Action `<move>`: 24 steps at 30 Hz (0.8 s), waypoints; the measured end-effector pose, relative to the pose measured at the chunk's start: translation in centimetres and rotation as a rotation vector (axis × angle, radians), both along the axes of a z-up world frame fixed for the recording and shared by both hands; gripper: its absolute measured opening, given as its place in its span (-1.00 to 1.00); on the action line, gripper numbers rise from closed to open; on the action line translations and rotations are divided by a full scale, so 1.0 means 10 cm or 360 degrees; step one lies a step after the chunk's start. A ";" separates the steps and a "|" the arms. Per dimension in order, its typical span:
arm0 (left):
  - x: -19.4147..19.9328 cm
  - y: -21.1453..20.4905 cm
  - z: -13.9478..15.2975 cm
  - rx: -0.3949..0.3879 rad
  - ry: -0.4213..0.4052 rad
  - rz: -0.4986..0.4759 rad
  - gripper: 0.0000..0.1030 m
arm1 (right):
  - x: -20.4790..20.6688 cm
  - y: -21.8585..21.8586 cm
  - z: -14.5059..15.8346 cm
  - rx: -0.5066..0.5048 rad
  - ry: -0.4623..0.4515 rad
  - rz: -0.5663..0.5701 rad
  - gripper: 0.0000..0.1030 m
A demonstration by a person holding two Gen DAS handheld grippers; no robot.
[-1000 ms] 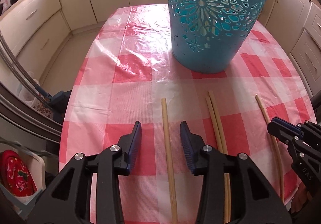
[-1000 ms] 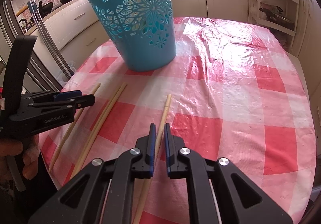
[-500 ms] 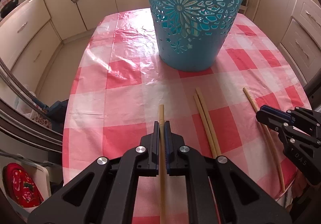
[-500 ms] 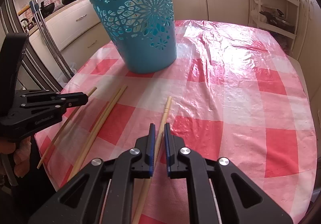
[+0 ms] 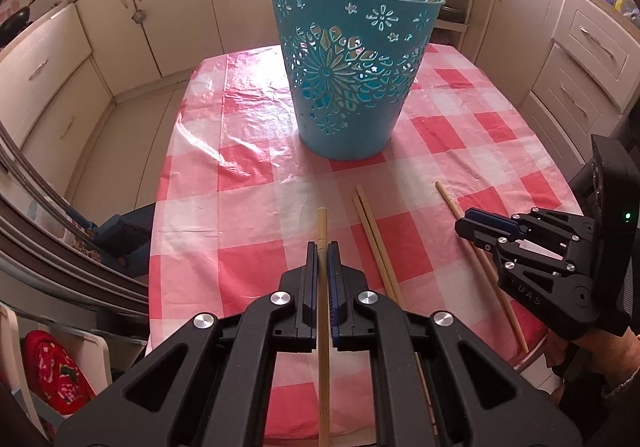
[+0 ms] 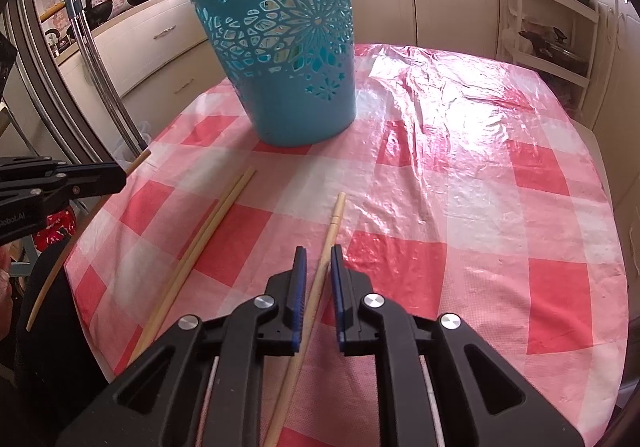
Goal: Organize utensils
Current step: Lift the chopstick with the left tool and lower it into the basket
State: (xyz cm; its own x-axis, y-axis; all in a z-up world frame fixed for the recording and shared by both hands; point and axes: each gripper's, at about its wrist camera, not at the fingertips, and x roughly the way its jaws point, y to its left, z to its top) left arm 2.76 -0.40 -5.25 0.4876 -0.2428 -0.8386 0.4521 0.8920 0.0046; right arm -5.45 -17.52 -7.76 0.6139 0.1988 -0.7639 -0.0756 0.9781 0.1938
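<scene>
Cream kitchen cabinets ring the checked worktop; teal basket stands centre frame. Left gripper clamps one chopstick; right gripper stands slightly apart around another chopstick; a pair lies between.

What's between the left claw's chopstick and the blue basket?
Nothing visible. Only bare checked tablecloth lies between the chopstick, clamped in the left claw, and the blue basket. The chopstick pair lies to the right, off that line.
</scene>
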 end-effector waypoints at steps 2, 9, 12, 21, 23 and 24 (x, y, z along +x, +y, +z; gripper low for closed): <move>-0.03 -0.01 0.06 -0.0018 -0.0008 -0.0011 -0.91 | -0.01 0.02 0.00 -0.0010 -0.0005 0.0011 -0.67; -0.10 -0.02 0.39 -0.0161 -0.0009 -0.0060 -0.91 | -0.02 0.10 0.00 -0.0053 -0.0020 0.0055 -0.46; -0.10 0.00 0.56 -0.0292 0.0007 -0.0075 -0.91 | -0.02 0.11 0.00 -0.0056 -0.0020 0.0059 -0.44; 0.04 0.05 1.41 -0.0672 -0.0252 -0.0091 -0.91 | -0.02 0.03 0.01 0.0038 -0.0004 0.0047 -0.36; 0.10 0.03 1.57 -0.0710 -0.0337 -0.0072 -0.91 | -0.02 0.04 0.01 0.0048 -0.0003 0.0052 -0.31; 0.13 0.01 1.63 -0.0721 -0.0378 -0.0063 -0.91 | -0.02 0.04 0.01 0.0052 -0.0003 0.0054 -0.29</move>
